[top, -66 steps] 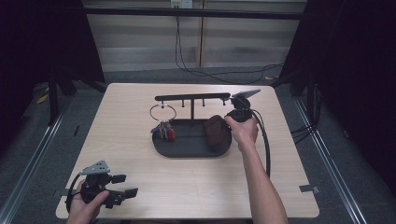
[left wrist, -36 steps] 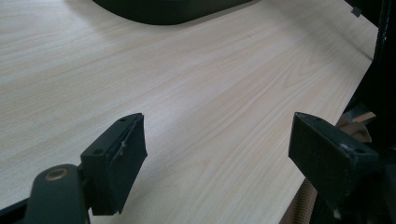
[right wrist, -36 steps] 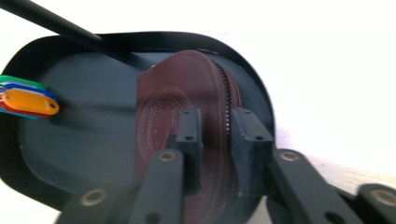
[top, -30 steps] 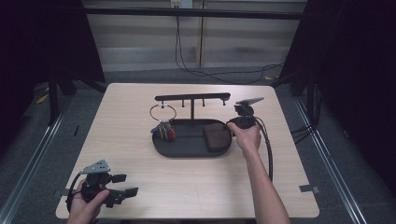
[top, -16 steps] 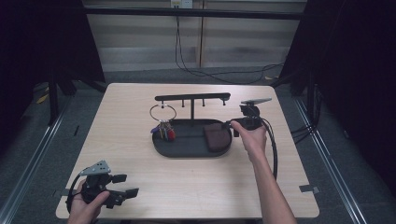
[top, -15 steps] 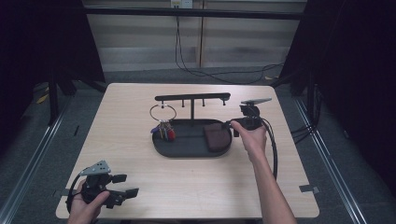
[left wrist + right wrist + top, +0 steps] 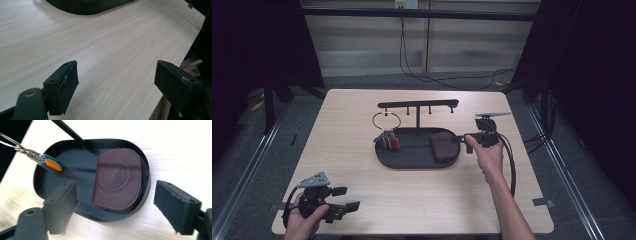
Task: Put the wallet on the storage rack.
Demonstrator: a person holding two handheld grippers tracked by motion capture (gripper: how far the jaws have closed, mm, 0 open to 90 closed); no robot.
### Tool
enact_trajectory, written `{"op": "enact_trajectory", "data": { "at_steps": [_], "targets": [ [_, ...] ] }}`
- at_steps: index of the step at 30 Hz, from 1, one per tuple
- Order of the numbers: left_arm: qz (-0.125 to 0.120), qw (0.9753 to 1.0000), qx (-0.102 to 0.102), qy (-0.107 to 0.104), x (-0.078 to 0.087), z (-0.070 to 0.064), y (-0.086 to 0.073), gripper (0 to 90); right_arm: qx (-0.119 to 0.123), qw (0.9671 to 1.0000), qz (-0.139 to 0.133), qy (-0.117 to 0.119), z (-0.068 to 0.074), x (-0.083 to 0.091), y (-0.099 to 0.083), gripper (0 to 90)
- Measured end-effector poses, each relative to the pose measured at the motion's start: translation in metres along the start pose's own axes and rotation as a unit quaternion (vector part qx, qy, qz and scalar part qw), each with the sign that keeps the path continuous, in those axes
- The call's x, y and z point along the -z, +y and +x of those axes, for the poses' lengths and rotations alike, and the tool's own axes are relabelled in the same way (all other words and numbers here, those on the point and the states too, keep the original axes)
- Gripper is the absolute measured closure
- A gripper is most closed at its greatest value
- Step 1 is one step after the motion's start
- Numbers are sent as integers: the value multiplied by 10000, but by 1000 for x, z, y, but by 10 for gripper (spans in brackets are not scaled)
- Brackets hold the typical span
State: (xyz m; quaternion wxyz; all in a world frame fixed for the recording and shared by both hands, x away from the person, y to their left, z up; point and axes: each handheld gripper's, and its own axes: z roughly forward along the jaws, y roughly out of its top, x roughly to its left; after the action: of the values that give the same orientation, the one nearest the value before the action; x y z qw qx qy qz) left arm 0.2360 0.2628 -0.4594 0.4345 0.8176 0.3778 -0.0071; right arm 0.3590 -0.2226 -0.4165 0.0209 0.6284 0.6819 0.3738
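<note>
The right gripper [image 7: 468,141] stands with its jaws spread wide and nothing between them; in the right gripper view [image 7: 113,207] the two black jaws frame open space above the tray. It hovers just beside the right end of the black oval tray [image 7: 412,161], apart from the tray rim, with the person's right hand [image 7: 487,155] wrapped around its body.

The dark brown leather pouch [image 7: 118,178] (embossed with a round emblem) lies flat in the right half of the tray [image 7: 40,186], touching the tray floor and free of both jaws. In the high view the pouch [image 7: 443,146] sits close to the tray's right rim.

A bunch of keys with coloured tags [image 7: 51,164] hangs on a metal ring [image 7: 386,121] over the left half of the tray. The ring hangs from a peg of the black T-shaped rack [image 7: 418,104], whose post rises from the tray.

The left gripper [image 7: 347,198] rests at the near left corner of the wooden table [image 7: 342,115], well apart from the tray. Its jaws [image 7: 115,80] are also wide apart and empty, over bare tabletop.
</note>
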Motion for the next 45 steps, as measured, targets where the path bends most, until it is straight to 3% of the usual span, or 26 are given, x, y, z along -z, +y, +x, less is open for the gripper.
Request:
{"op": "enact_trajectory", "data": {
  "at_steps": [11, 16, 20, 28, 37, 45],
  "targets": [
    [-9, 10000, 31, 3, 0, 0, 0, 191, 128, 9997, -147, 123, -5, 11, -25, 188],
    [-12, 10000, 32, 14, 1, 1, -1, 191, 346, 9991, -230, -63, -6, 18, -37, 207],
    [-7, 10000, 30, 19, 0, 1, 0, 191, 374, 9988, -301, 80, -8, 25, -50, 195],
    [2, 10000, 53, 41, -1, 1, -1, 191, 365, 9990, -246, 79, -18, 32, -78, 192],
    [-9, 10000, 53, 36, 0, 0, -1, 191, 609, 9971, -358, -282, -20, 46, -105, 199],
    [19, 10000, -10, -7, -1, -5, -1, 191, 629, 9963, -392, -429, -22, 54, -131, 206]
  ]
}}
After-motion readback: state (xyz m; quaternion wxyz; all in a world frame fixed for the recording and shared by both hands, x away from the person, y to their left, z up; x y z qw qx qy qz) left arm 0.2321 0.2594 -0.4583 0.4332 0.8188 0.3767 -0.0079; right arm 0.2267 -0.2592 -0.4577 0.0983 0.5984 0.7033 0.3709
